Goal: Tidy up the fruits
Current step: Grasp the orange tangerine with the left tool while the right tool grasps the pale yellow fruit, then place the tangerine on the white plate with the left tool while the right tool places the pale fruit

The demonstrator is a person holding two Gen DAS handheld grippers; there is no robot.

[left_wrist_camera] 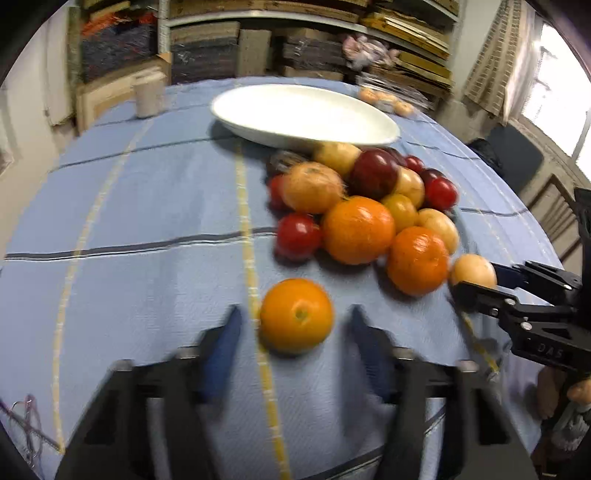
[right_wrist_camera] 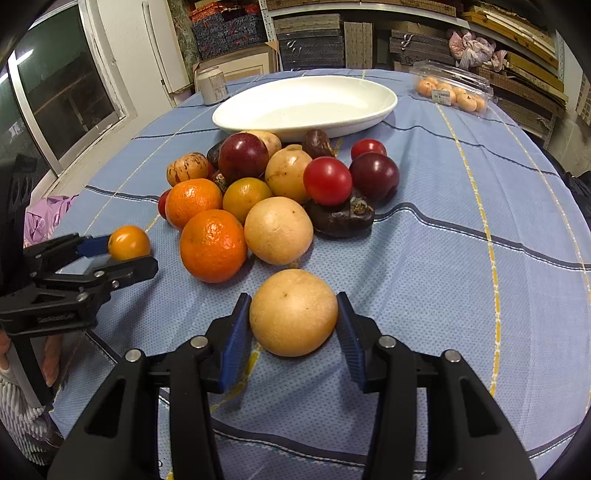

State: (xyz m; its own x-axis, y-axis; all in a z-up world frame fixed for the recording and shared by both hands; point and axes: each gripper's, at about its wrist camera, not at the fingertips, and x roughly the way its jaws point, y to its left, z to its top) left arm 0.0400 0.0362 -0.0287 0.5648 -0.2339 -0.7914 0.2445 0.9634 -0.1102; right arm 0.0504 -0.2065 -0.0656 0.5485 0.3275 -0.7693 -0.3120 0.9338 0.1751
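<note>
This looks like a storeroom or workshop corner of a home, pressed into use as a dining spot. At twelve o'clock, metal shelving [right_wrist_camera: 369, 14] is crammed with stacked boards, flat dark slabs [right_wrist_camera: 310, 44] and framed panels. A round table under a blue checked tablecloth [right_wrist_camera: 461, 229] carries a white oval dish [right_wrist_camera: 384, 99]. At ten o'clock stands a sliding window [right_wrist_camera: 62, 92]; at two o'clock, a clear clamshell of small oranges [right_wrist_camera: 452, 92].

tablecloth [right_wrist_camera: 443, 236]: light blue, dark and yellow stripes
dish [right_wrist_camera: 306, 105]: white
mandarin [right_wrist_camera: 213, 245]: bright orange
held fruit [right_wrist_camera: 293, 312]: pale tan, speckled
tomato [right_wrist_camera: 327, 180]: red
gripper pads [right_wrist_camera: 232, 343]: blue
</note>
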